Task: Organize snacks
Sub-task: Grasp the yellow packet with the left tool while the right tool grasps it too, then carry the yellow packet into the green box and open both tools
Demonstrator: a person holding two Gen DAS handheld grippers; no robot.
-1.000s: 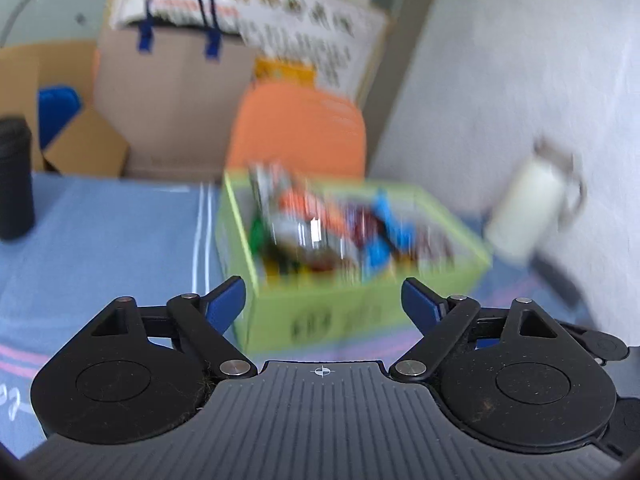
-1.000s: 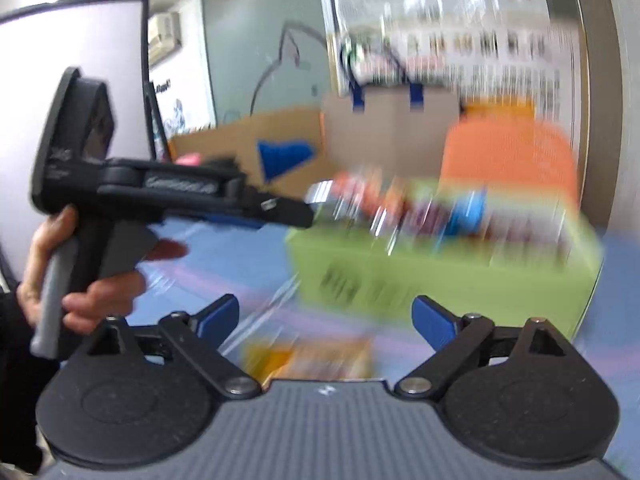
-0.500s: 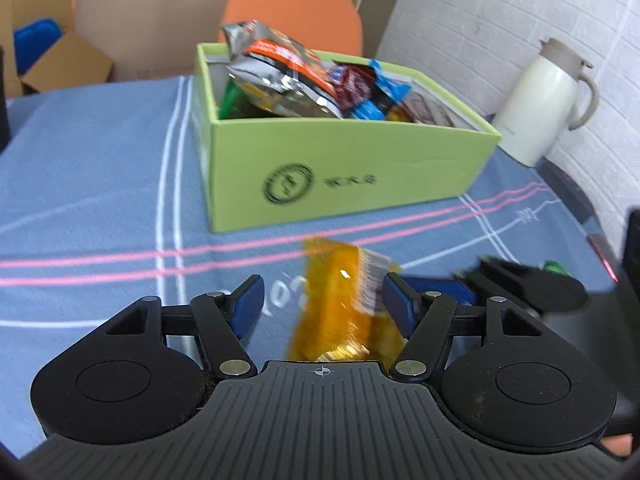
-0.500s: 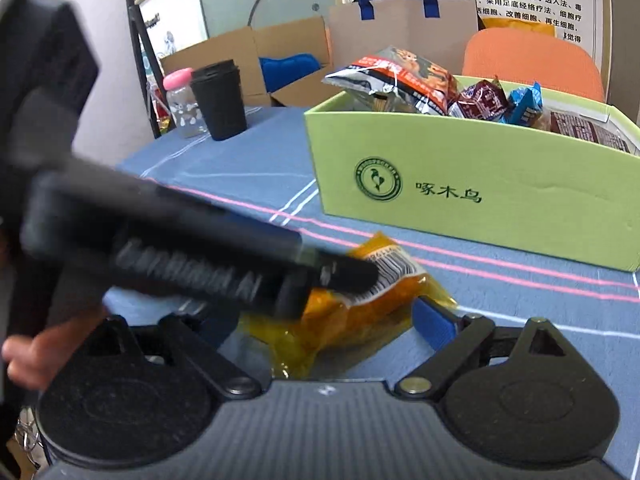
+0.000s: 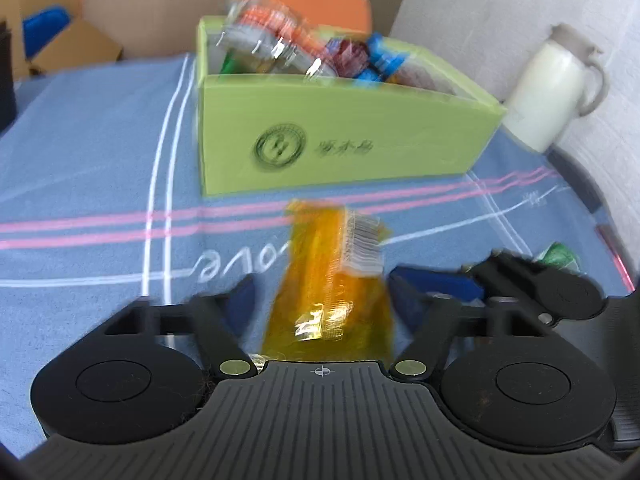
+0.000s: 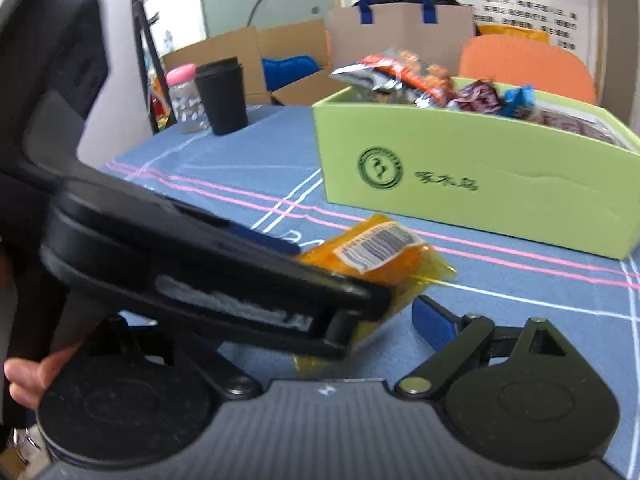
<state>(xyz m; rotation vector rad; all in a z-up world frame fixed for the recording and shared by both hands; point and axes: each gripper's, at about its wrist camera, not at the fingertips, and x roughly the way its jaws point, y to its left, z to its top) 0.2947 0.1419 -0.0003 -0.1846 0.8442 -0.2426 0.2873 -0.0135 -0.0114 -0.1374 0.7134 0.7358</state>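
An orange snack packet (image 5: 332,288) with a barcode label lies on the blue tablecloth in front of the green box (image 5: 340,136). My left gripper (image 5: 326,300) is low over it, jaws closing, with the packet between the blue pads; a small gap still shows at the left pad. In the right wrist view the packet (image 6: 380,252) pokes out from under the left gripper's body (image 6: 200,272). My right gripper (image 6: 316,320) is just behind it, jaws closing but still wide; only its right finger (image 6: 432,320) shows. The green box (image 6: 480,184) holds several snack bags (image 6: 400,72).
A white thermos jug (image 5: 552,84) stands right of the box. A black cup (image 6: 222,96) and a pink-lidded jar (image 6: 184,96) sit at the table's far left corner. A small green packet (image 5: 558,256) lies at the right edge. An orange chair (image 6: 524,64) and cardboard boxes stand behind.
Both grippers dropped toward the tablecloth. The orange packet came between the left jaws, which narrowed around it. The right jaws narrowed too.
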